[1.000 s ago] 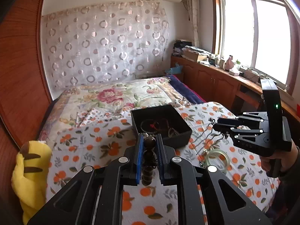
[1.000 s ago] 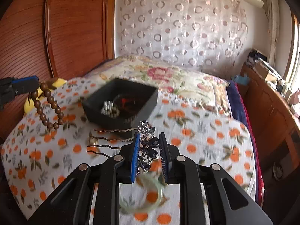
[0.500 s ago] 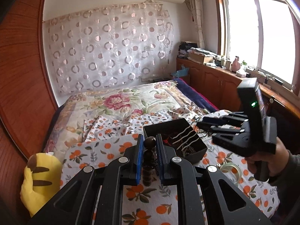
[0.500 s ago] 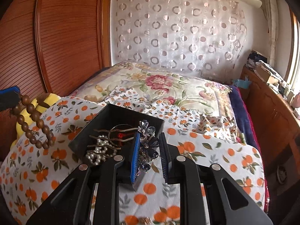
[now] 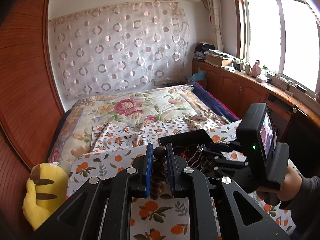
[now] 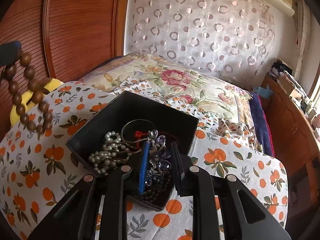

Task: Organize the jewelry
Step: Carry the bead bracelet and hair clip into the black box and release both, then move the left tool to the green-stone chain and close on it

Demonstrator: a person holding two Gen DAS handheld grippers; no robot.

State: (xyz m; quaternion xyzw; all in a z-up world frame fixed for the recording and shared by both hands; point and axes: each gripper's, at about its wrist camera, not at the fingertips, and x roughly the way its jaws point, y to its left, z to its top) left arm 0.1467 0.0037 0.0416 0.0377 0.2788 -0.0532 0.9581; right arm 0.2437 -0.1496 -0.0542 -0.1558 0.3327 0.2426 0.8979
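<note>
Two grippers, each carrying jewelry, over orange-print bedspread (image 6: 230, 160). Black box (image 6: 128, 110) sitting on bedspread, already holding pearl strand (image 6: 104, 154). Right gripper (image 6: 159, 160) hanging directly over box, jaws narrowly parted, gripping crystal hair comb (image 6: 157, 156), its prongs lying sideways toward pearls; drop path looking straight down. Left gripper (image 5: 159, 166) waiting just beside box, jaws nearly closed, pinching wooden bead bracelet (image 5: 159, 154), loop dangling below.
</note>
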